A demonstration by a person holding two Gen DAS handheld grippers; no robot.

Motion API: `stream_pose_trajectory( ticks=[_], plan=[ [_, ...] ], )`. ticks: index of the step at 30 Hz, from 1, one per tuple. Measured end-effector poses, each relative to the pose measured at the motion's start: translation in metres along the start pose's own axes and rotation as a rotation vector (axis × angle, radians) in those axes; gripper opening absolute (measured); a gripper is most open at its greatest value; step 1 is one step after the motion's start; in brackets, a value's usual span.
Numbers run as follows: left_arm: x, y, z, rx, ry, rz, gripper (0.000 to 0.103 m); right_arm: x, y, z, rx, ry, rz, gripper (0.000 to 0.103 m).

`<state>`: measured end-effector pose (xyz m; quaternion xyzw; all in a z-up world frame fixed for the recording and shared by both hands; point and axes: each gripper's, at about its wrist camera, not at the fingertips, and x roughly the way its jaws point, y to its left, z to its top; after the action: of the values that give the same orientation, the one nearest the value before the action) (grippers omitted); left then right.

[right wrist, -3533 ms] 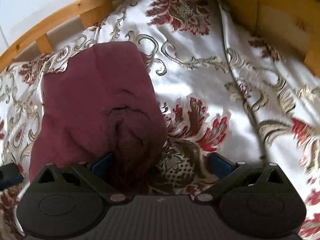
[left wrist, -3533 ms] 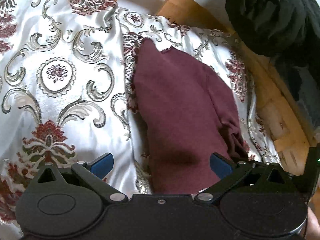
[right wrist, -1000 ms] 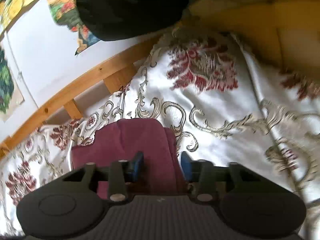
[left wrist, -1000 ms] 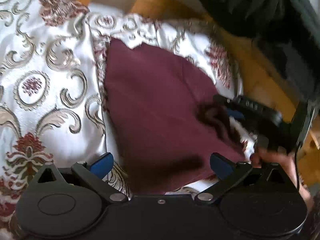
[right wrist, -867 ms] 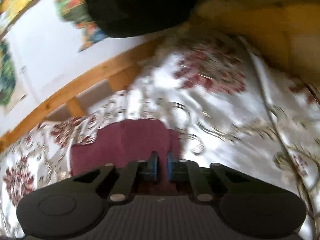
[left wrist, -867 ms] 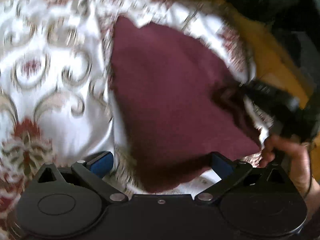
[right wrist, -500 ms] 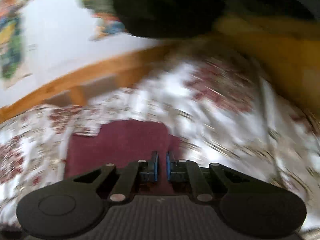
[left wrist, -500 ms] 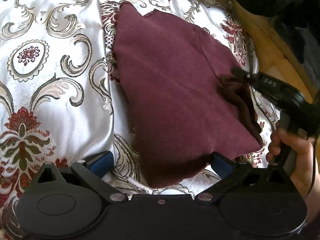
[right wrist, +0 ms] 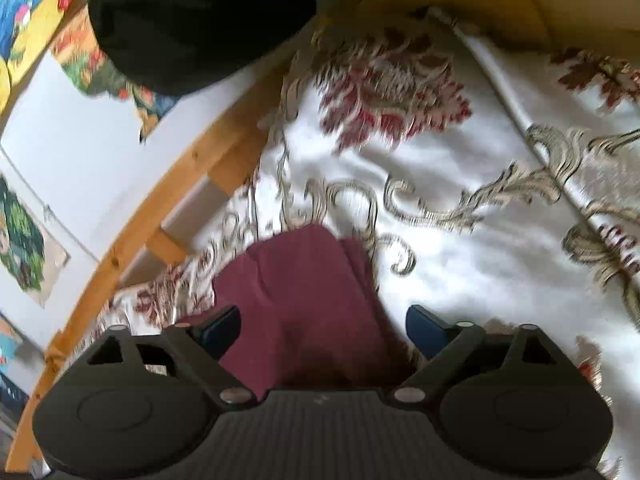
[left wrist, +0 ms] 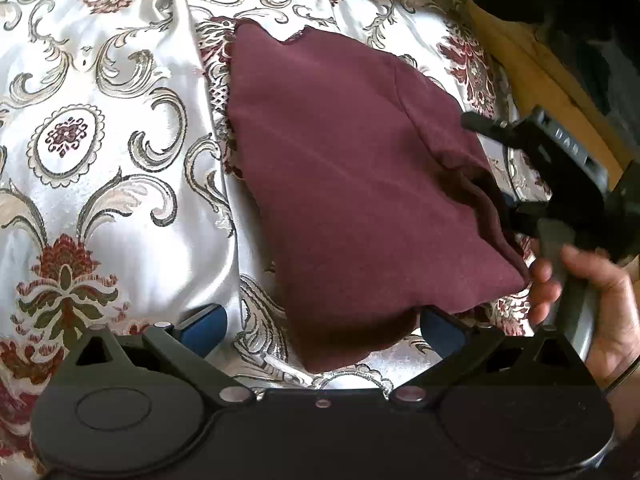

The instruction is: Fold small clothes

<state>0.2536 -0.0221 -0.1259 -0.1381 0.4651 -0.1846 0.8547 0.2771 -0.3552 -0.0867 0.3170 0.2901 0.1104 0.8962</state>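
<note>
My left gripper [left wrist: 320, 322] is spread wide, holding nothing, blue pads either side of the near corner of the maroon garment [left wrist: 352, 184]. That corner lies between the pads; I can't tell whether they touch it.

My right gripper [right wrist: 322, 326] is also wide apart, nothing pinched. In its own view the maroon cloth sits between the fingers and runs away from me. From the left camera I see my right hand [left wrist: 592, 292] on the handle at the garment's right edge, where the fabric bunches into a dark rumpled roll.

The garment lies on the brocade bedspread [left wrist: 100, 152], roughly flat, already doubled over by the look of the thick near edge, tapering toward the far end near the wooden bed frame [right wrist: 168, 200].

Handling, my read:
- Soft knit, light, no stiffness. It will droop from any single pinch.
- Matte surface should grip the pads fine. The bedspread looks satiny, so the whole piece may slide instead of folding.
- Best holds: the near corner with the left, the bunched right edge with the right. Pinch all the layers, or the top one peels off.
- Lift both together, lay over low, to keep the edges aligned.

The dark bundle [right wrist: 192, 20] at the far side is clear of the work.
</note>
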Motion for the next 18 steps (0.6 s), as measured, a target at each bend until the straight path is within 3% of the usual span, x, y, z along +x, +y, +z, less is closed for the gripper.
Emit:
stream_pose_trajectory(
  ticks=[3,8,13,15,18],
  plan=[
    [0.000,0.004,0.002,-0.017,0.003,-0.019,0.102,0.003,0.006,-0.005,-0.045,0.027,-0.002,0.102],
    [-0.003,0.014,0.006,-0.095,-0.047,-0.120,0.102,0.005,0.009,-0.010,-0.083,0.065,-0.013,0.102],
    [-0.001,0.016,0.023,-0.098,-0.148,-0.203,0.102,0.000,0.002,-0.010,0.056,0.061,0.003,0.102],
    [0.010,0.015,0.030,-0.104,-0.135,-0.204,0.102,-0.001,-0.003,-0.013,0.144,0.071,0.029,0.102],
    [0.028,0.020,0.029,-0.128,-0.078,-0.192,0.102,0.000,-0.009,-0.015,0.170,0.087,0.019,0.102]
  ],
)
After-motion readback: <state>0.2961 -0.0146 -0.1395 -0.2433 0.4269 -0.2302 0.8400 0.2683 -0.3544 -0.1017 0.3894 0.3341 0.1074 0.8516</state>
